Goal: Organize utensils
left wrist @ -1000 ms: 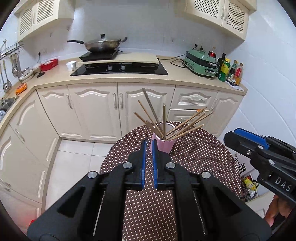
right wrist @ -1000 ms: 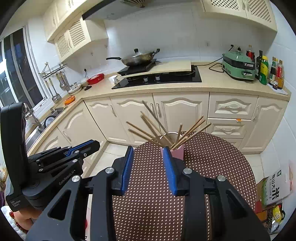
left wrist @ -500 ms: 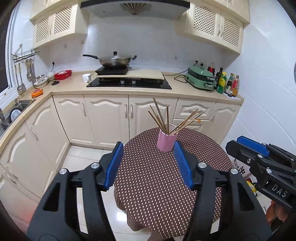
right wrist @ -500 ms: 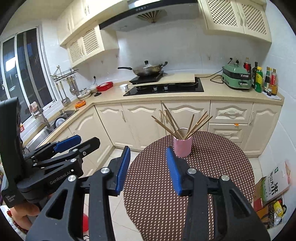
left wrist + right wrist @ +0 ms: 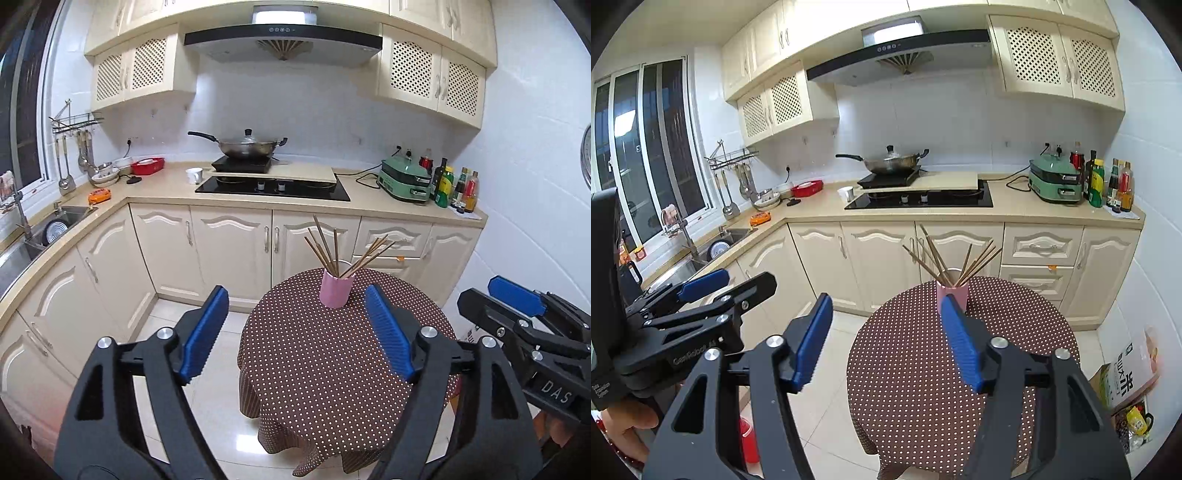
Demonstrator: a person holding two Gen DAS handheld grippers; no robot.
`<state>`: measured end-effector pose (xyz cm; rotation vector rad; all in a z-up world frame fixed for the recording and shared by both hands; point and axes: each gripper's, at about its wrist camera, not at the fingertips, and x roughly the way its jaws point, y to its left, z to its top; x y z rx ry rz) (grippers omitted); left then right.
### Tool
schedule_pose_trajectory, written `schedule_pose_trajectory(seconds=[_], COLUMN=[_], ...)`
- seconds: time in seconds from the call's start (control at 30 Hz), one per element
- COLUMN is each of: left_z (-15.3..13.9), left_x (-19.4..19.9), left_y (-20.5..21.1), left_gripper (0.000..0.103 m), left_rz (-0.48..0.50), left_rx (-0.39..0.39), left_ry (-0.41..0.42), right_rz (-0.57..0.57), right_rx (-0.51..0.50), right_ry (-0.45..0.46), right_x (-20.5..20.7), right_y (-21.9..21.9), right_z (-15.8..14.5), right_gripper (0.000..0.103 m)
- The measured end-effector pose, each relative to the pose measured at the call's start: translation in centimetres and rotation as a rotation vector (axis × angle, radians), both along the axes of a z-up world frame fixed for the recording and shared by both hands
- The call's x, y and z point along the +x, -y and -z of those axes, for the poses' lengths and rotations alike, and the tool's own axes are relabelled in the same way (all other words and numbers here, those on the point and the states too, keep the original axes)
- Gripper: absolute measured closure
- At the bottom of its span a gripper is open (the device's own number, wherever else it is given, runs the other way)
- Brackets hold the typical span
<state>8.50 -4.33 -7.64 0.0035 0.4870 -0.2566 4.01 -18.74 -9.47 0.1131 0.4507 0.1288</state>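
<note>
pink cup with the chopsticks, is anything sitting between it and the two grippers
Nothing visible. The pink cup stands alone on the dotted tablecloth, chopsticks fanned out of it. Only bare cloth lies before the left gripper and right gripper, both opening and empty.

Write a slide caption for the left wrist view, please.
Left tool, empty, opening before pink cup of chopsticks on the dotted table.

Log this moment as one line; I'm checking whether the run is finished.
left gripper: opening, empty | right gripper: opening, empty | chopsticks: in pink cup | cup: upright on table
</note>
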Motion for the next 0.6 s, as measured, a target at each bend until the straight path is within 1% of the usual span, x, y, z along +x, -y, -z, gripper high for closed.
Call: schedule_pose_trajectory(seconds=[0.13, 0.17, 0.3, 0.37, 0.47, 0.6], left_z=[-0.4, -0.6, -1.1, -1.4, -1.8, -2.3], left_x=[-1.3, -1.7, -3.2, -4.2, -5.5, -7.2], left_y=[0.5, 0.8, 1.8, 2.5, 3.1, 4.0], left_gripper=[0.025, 0.024, 0.021, 0.018, 0.016, 0.013], left_rz=[-0.026, -0.033, -0.061, -0.075, -0.106, -0.124], left_rx=[-0.001, 0.001, 0.004, 0.004, 0.005, 0.016], left_ry=[0.016, 0.022, 0.036, 0.049, 0.064, 0.078], right_rz=[-0.013, -0.017, -0.035, -0.038, -0.047, -0.048], right_rx=[-0.004, -0.01, -0.037, -0.048, -0.059, -0.058], right_ry=[0.025, 0.03, 0.055, 0.07, 0.081, 0.107], right_x=[-0.8, -1.1, -2.1, -2.8, -3.6, -4.9], right_y=[0.8, 0.9, 1.9, 2.5, 3.5, 4.5], right_z=[-0.3, -0.3, -0.9, -1.2, -1.4, -1.7], right_gripper=[0.036, 0.034, 0.029, 0.024, 0.022, 0.018])
